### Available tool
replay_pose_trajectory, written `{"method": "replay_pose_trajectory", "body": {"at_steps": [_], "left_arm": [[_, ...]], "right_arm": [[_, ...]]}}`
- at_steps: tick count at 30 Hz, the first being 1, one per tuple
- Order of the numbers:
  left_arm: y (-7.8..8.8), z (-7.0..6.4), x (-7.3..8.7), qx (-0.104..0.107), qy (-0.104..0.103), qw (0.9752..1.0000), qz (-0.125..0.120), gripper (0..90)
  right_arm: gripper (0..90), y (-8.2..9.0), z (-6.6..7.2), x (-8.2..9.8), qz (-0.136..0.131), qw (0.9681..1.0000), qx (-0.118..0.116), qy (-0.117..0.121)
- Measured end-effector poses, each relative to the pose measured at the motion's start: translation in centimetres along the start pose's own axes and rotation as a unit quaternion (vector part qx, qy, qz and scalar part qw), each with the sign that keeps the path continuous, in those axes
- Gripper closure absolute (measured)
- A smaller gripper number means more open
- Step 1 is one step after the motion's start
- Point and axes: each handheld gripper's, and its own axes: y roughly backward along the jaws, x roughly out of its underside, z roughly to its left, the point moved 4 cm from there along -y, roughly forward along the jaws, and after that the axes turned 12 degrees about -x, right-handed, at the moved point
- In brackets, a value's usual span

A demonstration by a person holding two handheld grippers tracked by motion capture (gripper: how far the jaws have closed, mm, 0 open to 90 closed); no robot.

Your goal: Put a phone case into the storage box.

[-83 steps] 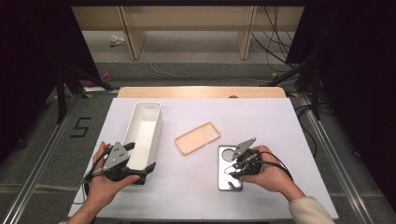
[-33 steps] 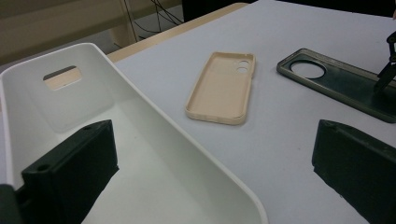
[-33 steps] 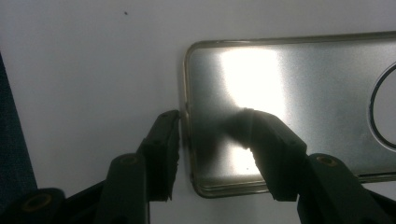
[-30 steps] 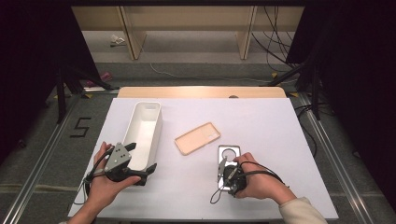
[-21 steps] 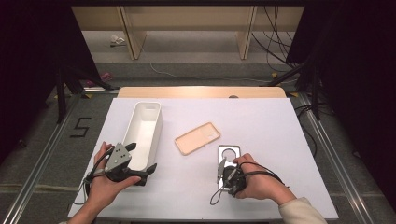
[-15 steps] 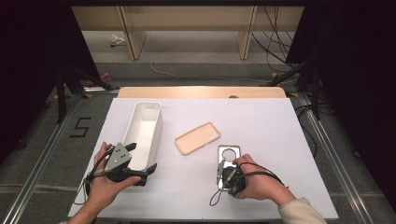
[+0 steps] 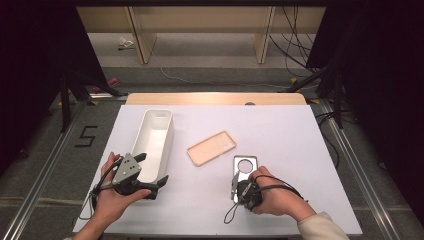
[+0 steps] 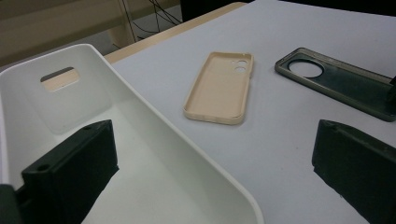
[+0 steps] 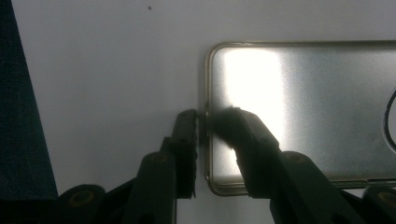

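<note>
Right tongs [image 9: 205, 135] pinch the near short rim of the dark phone case [image 9: 299, 112], which lies flat on the counter [image 7: 300, 140], so this looks like the pick-up step; next comes a clean lift. Left tongs [image 8: 210, 172] hang wide open and empty over the white bin's [image 8: 154, 135] near end. The beige case [image 7: 211, 148] sits just beside; open counter lies to the right.

Dark grey phone case [image 7: 244, 169], round camera cutout, flat on bench, near end between right jaws. Beige phone case [image 7: 211, 148] flat just beside it. White bin [image 7: 154, 142] left.
</note>
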Motion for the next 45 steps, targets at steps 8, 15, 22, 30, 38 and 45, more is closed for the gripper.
{"method": "replay_pose_trajectory", "body": {"at_steps": [8, 15, 22, 30, 38, 45], "left_arm": [[0.01, -0.05, -0.01, 0.001, -0.002, 1.0000, 0.000, 0.0], [0.03, -0.03, -0.03, 0.001, -0.001, 1.0000, 0.000, 0.0], [0.04, -0.05, -0.04, 0.001, 0.000, 1.0000, -0.001, 0.0], [0.07, -0.07, -0.07, 0.001, -0.001, 1.0000, -0.002, 0.0], [0.03, -0.04, -0.04, 0.002, -0.001, 1.0000, -0.001, 0.0], [0.06, -0.10, -0.05, 0.003, -0.002, 1.0000, -0.002, 0.0]], "right_arm": [[72.0, -0.06, 0.19, -0.09, 0.004, 1.0000, 0.001, 0.001], [71.5, -0.03, 0.18, -0.04, 0.003, 1.0000, -0.001, -0.003], [72.7, -0.01, 0.19, -0.04, 0.007, 1.0000, 0.000, -0.002], [75.3, 0.00, 0.24, -0.04, 0.014, 0.9999, -0.001, -0.005], [76.0, 0.04, 0.10, -0.28, 0.012, 0.9999, 0.004, 0.000], [78.3, -0.08, 0.28, -0.63, 0.012, 0.9999, 0.004, -0.001]]}}
